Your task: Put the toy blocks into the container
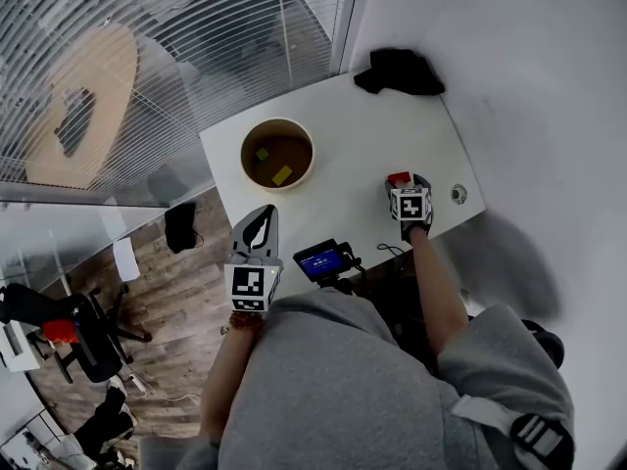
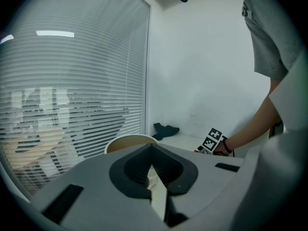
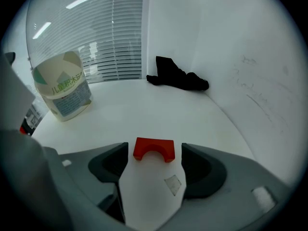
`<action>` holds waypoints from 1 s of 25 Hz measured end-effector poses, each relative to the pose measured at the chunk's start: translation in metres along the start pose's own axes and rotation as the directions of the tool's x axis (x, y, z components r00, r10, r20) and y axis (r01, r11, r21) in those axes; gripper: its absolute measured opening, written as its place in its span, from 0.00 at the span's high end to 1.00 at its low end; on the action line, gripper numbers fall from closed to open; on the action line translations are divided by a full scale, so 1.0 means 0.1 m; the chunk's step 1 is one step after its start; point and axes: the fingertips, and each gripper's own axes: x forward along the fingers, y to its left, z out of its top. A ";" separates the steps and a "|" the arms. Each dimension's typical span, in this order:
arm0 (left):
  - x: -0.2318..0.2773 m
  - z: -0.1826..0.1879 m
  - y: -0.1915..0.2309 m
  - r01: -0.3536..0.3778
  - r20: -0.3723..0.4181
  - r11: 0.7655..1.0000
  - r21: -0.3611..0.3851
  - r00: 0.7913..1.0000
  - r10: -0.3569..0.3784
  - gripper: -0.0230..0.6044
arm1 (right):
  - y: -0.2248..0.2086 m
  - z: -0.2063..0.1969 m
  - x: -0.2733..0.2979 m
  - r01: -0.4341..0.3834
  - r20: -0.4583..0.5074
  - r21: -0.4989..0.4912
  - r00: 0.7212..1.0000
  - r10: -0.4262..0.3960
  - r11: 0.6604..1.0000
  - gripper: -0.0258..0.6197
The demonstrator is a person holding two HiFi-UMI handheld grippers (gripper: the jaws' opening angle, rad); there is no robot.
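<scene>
A red arch-shaped block (image 3: 154,149) lies on the white table (image 1: 343,145), between the jaws of my right gripper (image 3: 155,154). Those jaws stand open on either side of it, and the pads do not press it. In the head view this block (image 1: 399,177) shows just beyond the right gripper (image 1: 403,184), near the table's right front. The round cream container (image 1: 277,122) stands at the table's left, with a yellow block (image 1: 282,174) and a green block (image 1: 262,153) inside. My left gripper (image 1: 263,211) hovers off the table's near edge, shut and empty, pointing towards the container (image 2: 130,139).
A black cloth (image 1: 400,70) lies at the table's far right corner, against the white wall. A small round fitting (image 1: 458,194) sits near the right edge. A small device with a blue screen (image 1: 323,260) is at the front edge. Glass with blinds (image 1: 147,47) stands behind the table's left side.
</scene>
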 end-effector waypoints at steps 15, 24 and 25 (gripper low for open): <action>0.00 -0.02 0.01 0.000 -0.009 1.000 0.000 1.000 0.000 0.95 | 0.03 0.01 0.09 0.029 -0.009 -0.034 1.000 -0.029 0.999 0.52; 0.00 -0.02 0.03 -0.003 -0.007 1.000 -0.007 1.000 0.003 0.95 | 0.14 0.22 -0.06 0.034 0.059 -0.058 0.998 -0.030 0.998 0.52; 0.00 -0.01 0.04 -0.003 -0.005 1.000 -0.009 1.000 0.003 0.95 | 0.16 0.24 -0.07 0.032 0.063 -0.060 0.998 -0.028 0.998 0.52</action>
